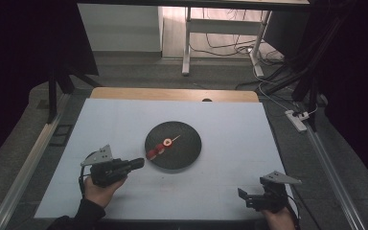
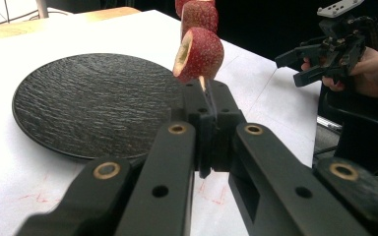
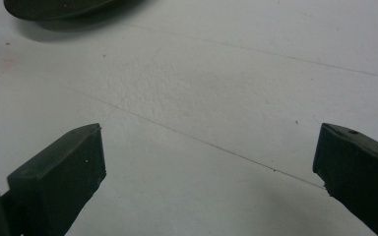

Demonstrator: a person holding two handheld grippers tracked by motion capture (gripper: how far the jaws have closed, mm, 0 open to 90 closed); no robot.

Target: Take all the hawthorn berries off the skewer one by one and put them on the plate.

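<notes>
High view: the left gripper [image 1: 136,164] stands just beside the near-left rim of the black plate [image 1: 184,153], its jaws closed on the bare lower end of a thin wooden skewer [image 1: 175,139]. The skewer carries red fruit pieces [image 1: 156,151] with pale cut faces and slants up over the plate's near-left part, clear of its surface as far as can be judged.

Left gripper view: the jaws meet on the stick directly below the lowest fruit piece [image 2: 198,54]; more pieces stack above it.

The right gripper [image 1: 247,196] hovers well apart from the plate, toward the near-right corner of the white table cover [image 1: 230,124]. Right gripper view: its jaws stand wide apart with nothing between them, above bare cover.

Handling judgement: the loaded skewer is probably light but top-heavy. The stick is stiff yet thin and could snap or twist in the grip. The fruit looks soft, moist and easily bruised, and may slide along the stick. Take hold on bare wood, close below the fruit, never on the flesh.
</notes>
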